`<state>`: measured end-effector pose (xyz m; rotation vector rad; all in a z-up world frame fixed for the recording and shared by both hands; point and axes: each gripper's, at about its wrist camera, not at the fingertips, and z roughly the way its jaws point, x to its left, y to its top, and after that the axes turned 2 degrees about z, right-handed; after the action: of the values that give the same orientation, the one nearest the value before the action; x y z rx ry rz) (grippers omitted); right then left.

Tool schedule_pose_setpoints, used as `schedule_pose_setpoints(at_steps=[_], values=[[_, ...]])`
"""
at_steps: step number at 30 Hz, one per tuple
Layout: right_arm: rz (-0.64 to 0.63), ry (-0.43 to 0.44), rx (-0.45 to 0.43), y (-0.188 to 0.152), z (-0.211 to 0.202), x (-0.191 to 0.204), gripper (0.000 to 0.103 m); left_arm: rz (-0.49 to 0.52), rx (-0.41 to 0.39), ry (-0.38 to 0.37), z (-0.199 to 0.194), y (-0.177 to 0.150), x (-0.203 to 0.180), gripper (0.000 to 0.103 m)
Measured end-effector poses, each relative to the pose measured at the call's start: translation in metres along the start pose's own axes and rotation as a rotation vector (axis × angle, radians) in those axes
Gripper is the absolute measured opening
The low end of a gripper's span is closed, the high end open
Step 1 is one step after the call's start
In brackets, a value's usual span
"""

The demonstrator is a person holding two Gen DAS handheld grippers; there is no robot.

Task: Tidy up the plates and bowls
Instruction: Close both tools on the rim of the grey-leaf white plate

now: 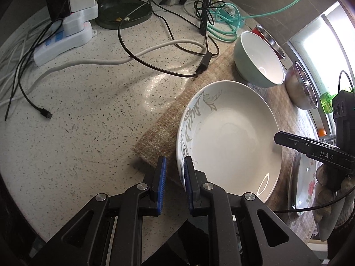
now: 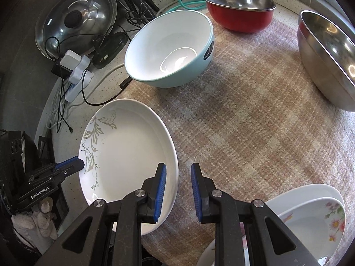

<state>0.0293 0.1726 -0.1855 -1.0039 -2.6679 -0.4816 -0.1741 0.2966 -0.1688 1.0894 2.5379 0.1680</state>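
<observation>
- Left gripper (image 1: 175, 159): jaws nearly closed, only a narrow slot between the blue pads. The near-left rim of the leaf-pattern plate (image 1: 233, 133) sits in that slot, against the inner pad. I read this as a pinch on the rim.
- Right gripper (image 2: 178, 166): jaws a little wider and straddling the opposite rim, one pad over the plate's well and one outside it. A gap shows on each side of the rim, so I cannot tell whether the pads are pressing.
- Plate position: on the left part of the plaid mat (image 2: 244, 122), its left edge overhanging onto the speckled counter (image 1: 88, 110). Whether it rests flat or is slightly raised is unclear.
- Likely destination: the floral plates (image 2: 310, 212) stacked at the mat's near-right corner, just beside the right gripper.
- Doing the step well, my judgement:
  - Confirm both pads are seated on the rim before taking any weight.
  - Keep both hands level with each other so the glazed rim does not slide out.
  - Travel low over the mat.
  - Set the plate down centred on the stack, and let go only once it rests there.
- Keep clear of the mint bowl (image 2: 168, 44) just behind the plate.
- The red bowl (image 2: 239, 22) and steel bowl (image 2: 328, 62) are well apart.
- The cables (image 1: 133, 51) at the mat's far-left edge could snag.
</observation>
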Motion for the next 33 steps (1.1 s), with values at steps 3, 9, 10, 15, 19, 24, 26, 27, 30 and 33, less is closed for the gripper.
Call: schedule_pose_setpoints(at_steps=[3,9,10,15,19,24,26,27,30,33], values=[[0.0,0.002,0.004,0.001,0.002,0.001,0.021,0.005,0.005,-0.002,0.002,0.001,-0.001,0.014],[0.004,0.008,0.018,0.003,0.008,0.005,0.02,0.022,0.002,-0.012,0.004,0.002,-0.005,0.014],[0.005,0.009,0.019,0.003,0.009,0.005,0.018,0.024,0.002,-0.014,0.004,0.002,-0.006,0.013],[0.019,0.025,0.029,0.002,0.013,0.006,0.01,0.033,0.006,-0.013,0.005,0.002,-0.008,0.012],[0.023,0.027,0.032,0.003,0.015,0.007,0.008,0.028,0.007,-0.018,0.005,0.002,-0.008,0.011],[0.031,0.021,0.034,0.003,0.015,0.005,0.006,0.014,0.02,-0.034,0.01,0.003,-0.005,0.009],[0.026,0.014,0.033,0.003,0.015,0.005,0.005,0.013,0.018,-0.031,0.01,0.003,-0.005,0.008],[0.023,0.011,0.032,0.002,0.014,0.005,0.005,0.013,0.018,-0.031,0.01,0.003,-0.005,0.008],[0.026,0.006,0.027,0.002,0.014,0.005,0.005,0.014,0.016,-0.027,0.01,0.003,-0.007,0.008],[0.033,0.005,0.024,0.001,0.013,0.004,0.005,-0.008,0.014,-0.047,0.011,0.003,-0.004,0.008]])
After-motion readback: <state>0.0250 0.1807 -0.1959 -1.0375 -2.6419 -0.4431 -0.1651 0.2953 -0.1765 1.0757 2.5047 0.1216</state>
